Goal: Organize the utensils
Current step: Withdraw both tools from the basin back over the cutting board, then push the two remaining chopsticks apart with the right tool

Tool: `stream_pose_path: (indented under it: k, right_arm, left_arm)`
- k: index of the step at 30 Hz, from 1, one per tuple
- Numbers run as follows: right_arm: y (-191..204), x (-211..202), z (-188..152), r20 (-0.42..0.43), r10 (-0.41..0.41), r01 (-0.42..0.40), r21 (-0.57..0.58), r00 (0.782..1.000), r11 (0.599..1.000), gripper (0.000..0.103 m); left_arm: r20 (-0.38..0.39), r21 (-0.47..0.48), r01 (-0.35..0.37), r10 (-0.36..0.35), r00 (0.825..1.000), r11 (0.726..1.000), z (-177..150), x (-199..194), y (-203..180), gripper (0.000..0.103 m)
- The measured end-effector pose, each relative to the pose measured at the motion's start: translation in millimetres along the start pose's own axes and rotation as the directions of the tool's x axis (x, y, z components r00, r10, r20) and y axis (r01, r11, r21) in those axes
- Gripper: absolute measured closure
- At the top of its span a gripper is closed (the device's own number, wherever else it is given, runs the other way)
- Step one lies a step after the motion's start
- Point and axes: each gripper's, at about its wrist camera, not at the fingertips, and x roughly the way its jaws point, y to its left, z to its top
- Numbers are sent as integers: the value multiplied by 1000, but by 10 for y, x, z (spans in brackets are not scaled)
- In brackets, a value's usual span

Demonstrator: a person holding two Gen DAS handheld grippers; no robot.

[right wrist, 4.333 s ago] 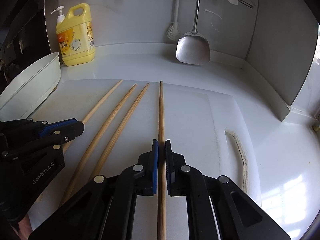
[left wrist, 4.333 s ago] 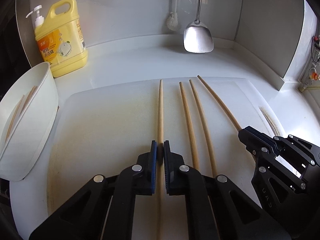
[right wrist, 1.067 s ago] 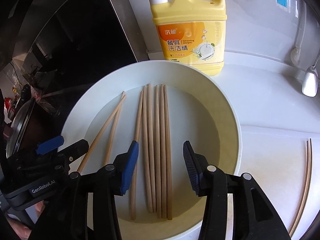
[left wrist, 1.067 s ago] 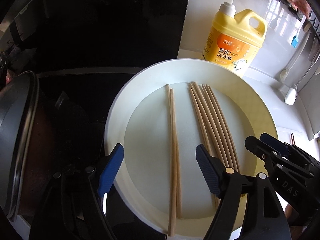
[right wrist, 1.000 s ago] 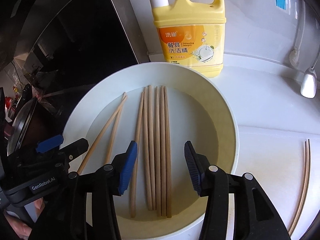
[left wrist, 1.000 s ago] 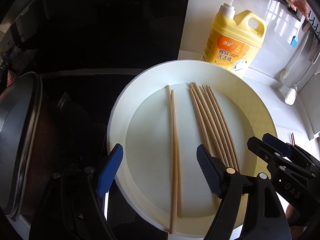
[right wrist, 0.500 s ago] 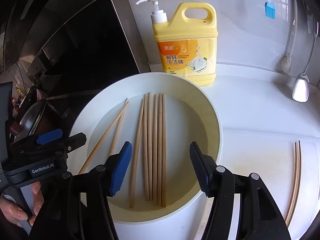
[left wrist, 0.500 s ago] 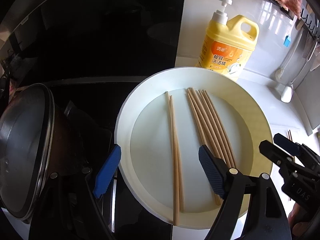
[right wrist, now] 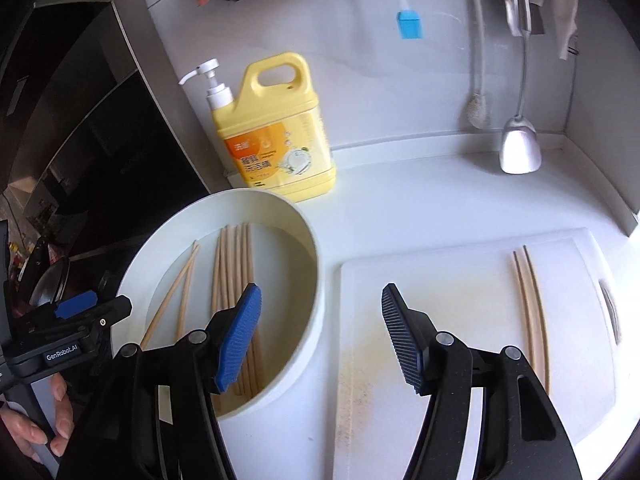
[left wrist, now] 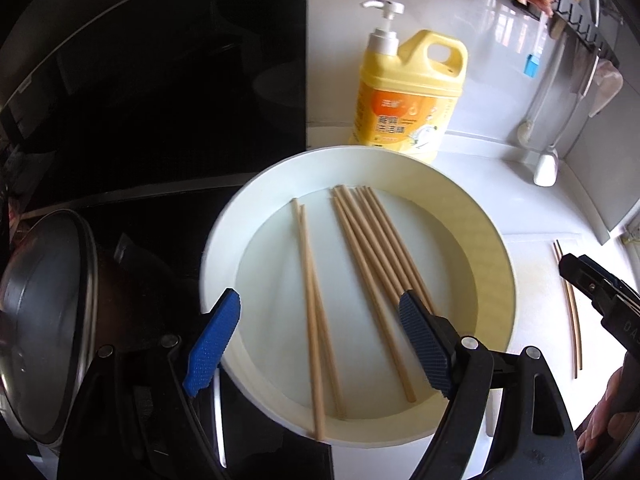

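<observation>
Several wooden chopsticks [left wrist: 372, 248] lie in a white round basin [left wrist: 472, 208], a pair at the left and a bundle at the right; the basin [right wrist: 308, 240] and its chopsticks [right wrist: 234, 268] also show in the right wrist view. Two chopsticks [right wrist: 530, 304] lie on the white cutting board [right wrist: 452, 280], seen too in the left wrist view [left wrist: 566, 292]. My left gripper [left wrist: 320, 340] is open and empty above the basin's near rim. My right gripper [right wrist: 320, 336] is open and empty, over the gap between basin and board.
A yellow dish soap bottle [right wrist: 276, 136] stands behind the basin. A metal spatula [right wrist: 518, 144] and a brush [right wrist: 476, 108] hang at the back wall. A dark pot with a lid [left wrist: 44, 308] sits left of the basin beside a black stove.
Both grippers held chopsticks on the board, carried them to the basin and let go. Since then both have pulled back and up; the right has swung right toward the board.
</observation>
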Motion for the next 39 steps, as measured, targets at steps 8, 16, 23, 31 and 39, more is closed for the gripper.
stream_pose_path:
  k: [8, 16, 23, 31, 39]
  right_arm:
    - [-568, -290, -156, 17, -98, 96, 80, 995, 992, 42]
    - [-1194, -569, -320, 17, -129, 126, 100, 992, 987, 40]
    - [-1827, -625, -388, -26, -97, 98, 78, 995, 992, 40]
    - [-2331, -429, -442, -88, -38, 40, 21, 995, 999, 40]
    - [-2396, -180, -446, -110, -50, 49, -13, 993, 999, 40]
  left_arm:
    - [23, 54, 62, -64, 998, 997, 16, -35, -499, 23]
    - [38, 71, 85, -88, 995, 994, -71, -156, -1151, 23]
    - [26, 17, 67, -68, 997, 998, -295, -234, -1782, 21]
    - [0, -51, -5, 5, 1000, 999, -598, -249, -2310, 16]
    - [2, -42, -49, 50, 999, 998, -618, -158, -2472, 11]
